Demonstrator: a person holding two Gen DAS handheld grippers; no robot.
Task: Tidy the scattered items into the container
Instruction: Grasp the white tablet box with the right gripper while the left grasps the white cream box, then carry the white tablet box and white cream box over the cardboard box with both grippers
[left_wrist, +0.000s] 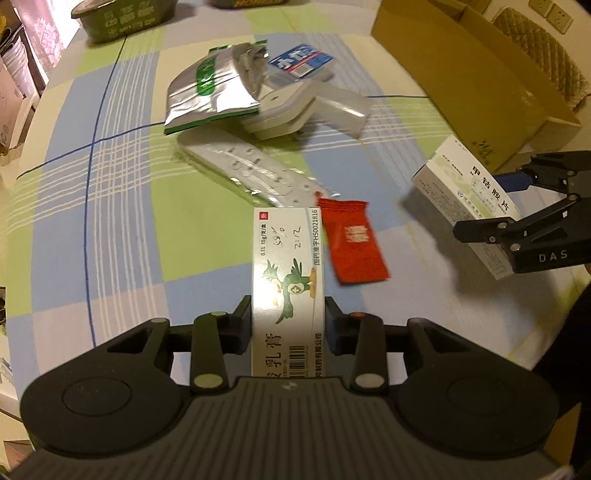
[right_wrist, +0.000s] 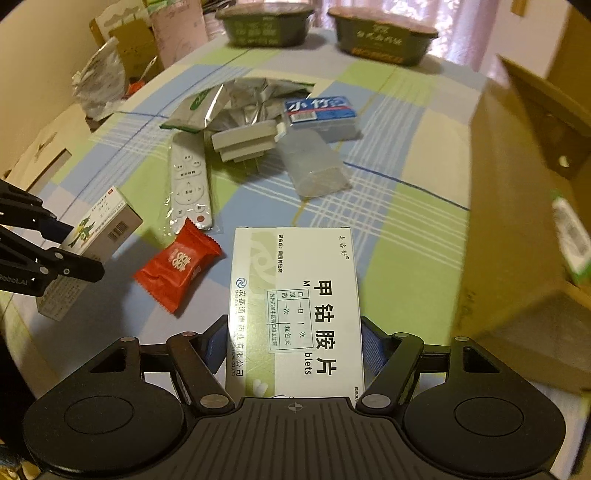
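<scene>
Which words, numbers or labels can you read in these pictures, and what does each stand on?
"国药准字H50021816", "0.1% 15g/支/盒": narrow white bird-printed carton in left gripper.
"甲钴胺片", "blets": wide white medicine box in right gripper.
"DAS": right gripper's black finger.
"小竹": blue-labelled clear box.
Red sachet emblem, green tubs' print: too blurred.

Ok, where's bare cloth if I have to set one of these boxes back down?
Free: the stretch between the clear case and the cardboard box, and the cloth left of the remote. Crowded: the middle pile around the foil pouch and by the red candy.
</scene>
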